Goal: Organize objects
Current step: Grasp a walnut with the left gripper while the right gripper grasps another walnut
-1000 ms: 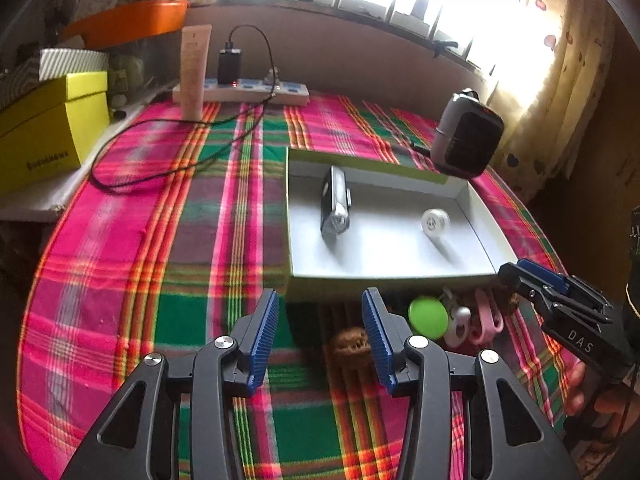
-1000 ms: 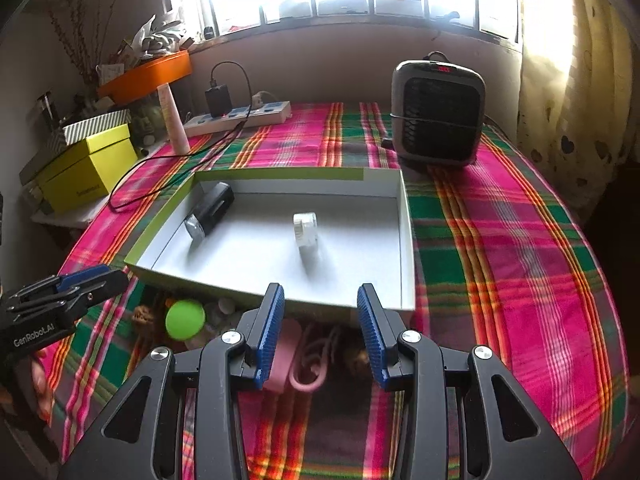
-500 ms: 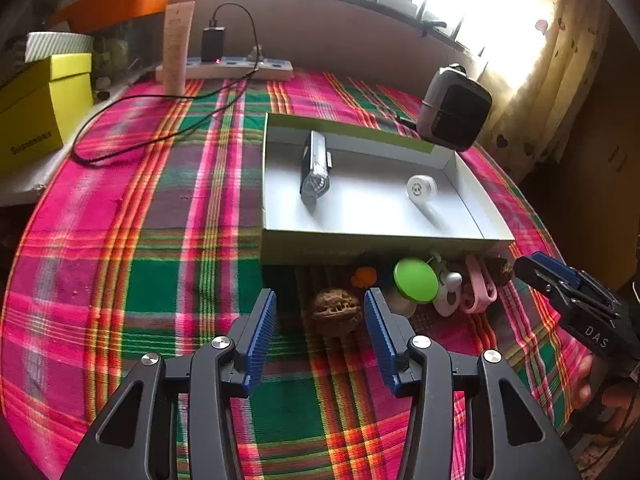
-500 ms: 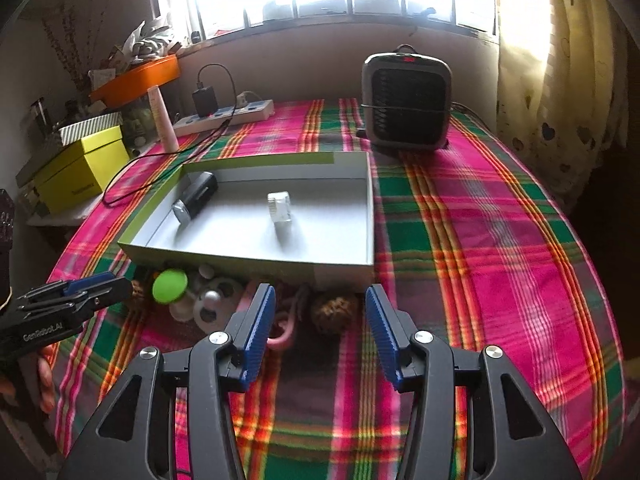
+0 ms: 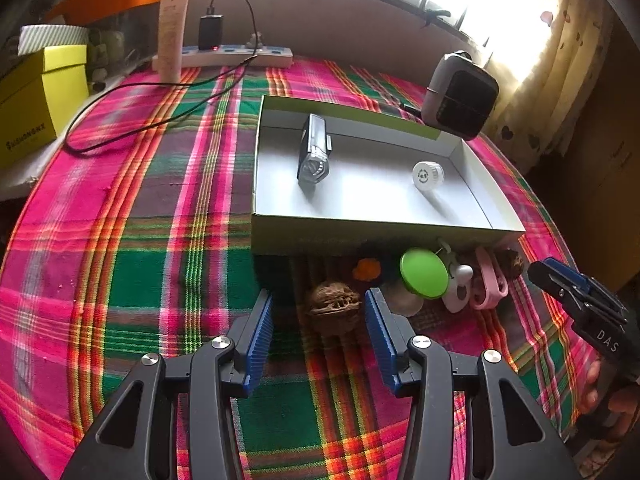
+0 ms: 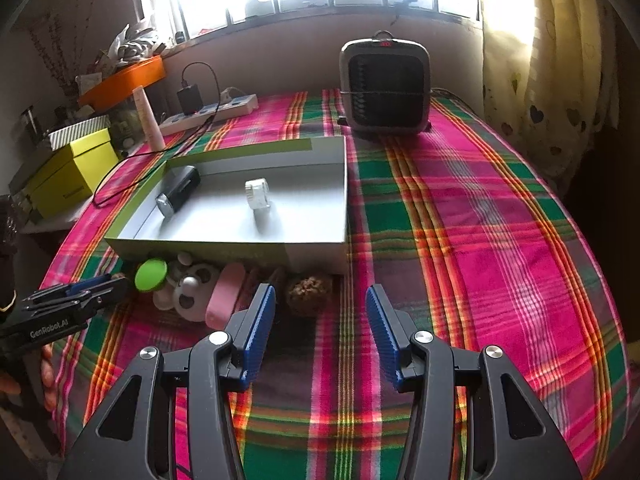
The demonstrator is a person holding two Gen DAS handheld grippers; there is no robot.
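Two open tools over a plaid counter, with a tray and loose small items

The counter (image 5: 120, 240) wears a pink and green plaid cloth; on it sits a shallow tray (image 5: 360, 232) holding a dark flashlight (image 5: 314, 152) and a small white cap (image 5: 428, 174). Behind the tray stands a grey heater (image 6: 386, 88). Along the tray's near wall lie a pink clip (image 6: 226, 294), a green lid (image 5: 424, 274), and two walnuts: the left walnut (image 5: 334, 304) lies on the cloth just ahead of the left tool (image 5: 318, 320), whose jaws stand wide and hold nothing; the right walnut (image 6: 310, 290) lies just ahead of the right tool (image 6: 320, 320), likewise wide apart and empty.
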